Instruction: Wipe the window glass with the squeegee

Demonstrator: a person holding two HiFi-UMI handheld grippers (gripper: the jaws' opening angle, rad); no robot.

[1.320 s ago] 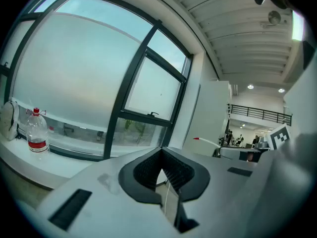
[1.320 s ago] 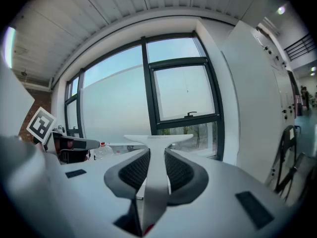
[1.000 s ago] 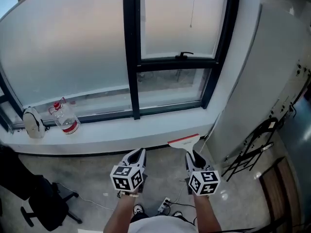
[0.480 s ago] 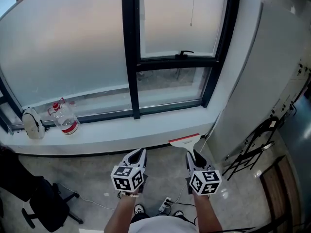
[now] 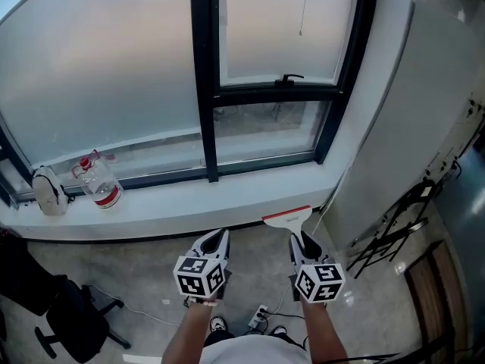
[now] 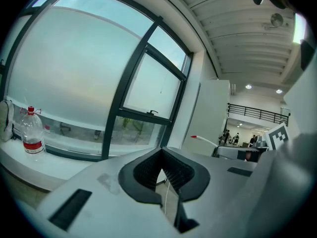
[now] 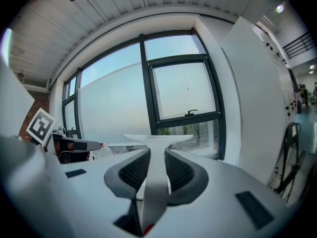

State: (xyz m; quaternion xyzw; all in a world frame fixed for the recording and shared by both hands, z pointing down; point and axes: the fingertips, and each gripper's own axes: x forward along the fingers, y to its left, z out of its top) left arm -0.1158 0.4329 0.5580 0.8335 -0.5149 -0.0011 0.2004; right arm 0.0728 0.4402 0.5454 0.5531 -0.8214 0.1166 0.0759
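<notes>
— Where was the squeegee (image 5: 287, 219)?

— In the right gripper (image 5: 302, 242). Its jaws were clamped on the white handle, and the red-edged blade lay crosswise at the far end, aimed at the window. In the right gripper view the handle ran straight up between the ribbed pads (image 7: 133, 171) to the wide head of the squeegee (image 7: 157, 139).

— Was it on the window glass (image 5: 106, 67)?

— No. The blade showed against the near edge of the white sill (image 5: 189, 203), well short of the panes. I could not tell whether it touched the sill.

— And the left gripper (image 5: 214, 242)?

— Held just left of the right one, over the concrete floor (image 5: 144, 279). Its own view showed the left gripper (image 6: 161, 151) with the tips of the jaws brought together and nothing between them.

— What else was around?

— A clear plastic bottle (image 5: 99, 185) with a red cap and red label stood at the left end of the sill, with a white pouch (image 5: 47, 192) just left of it. A black handle (image 5: 289, 78) sat on the frame of the right-hand pane. A black office chair (image 5: 61, 309) stood at the near left, and a folded black rack (image 5: 390, 233) leaned against the white wall on the right.
</notes>
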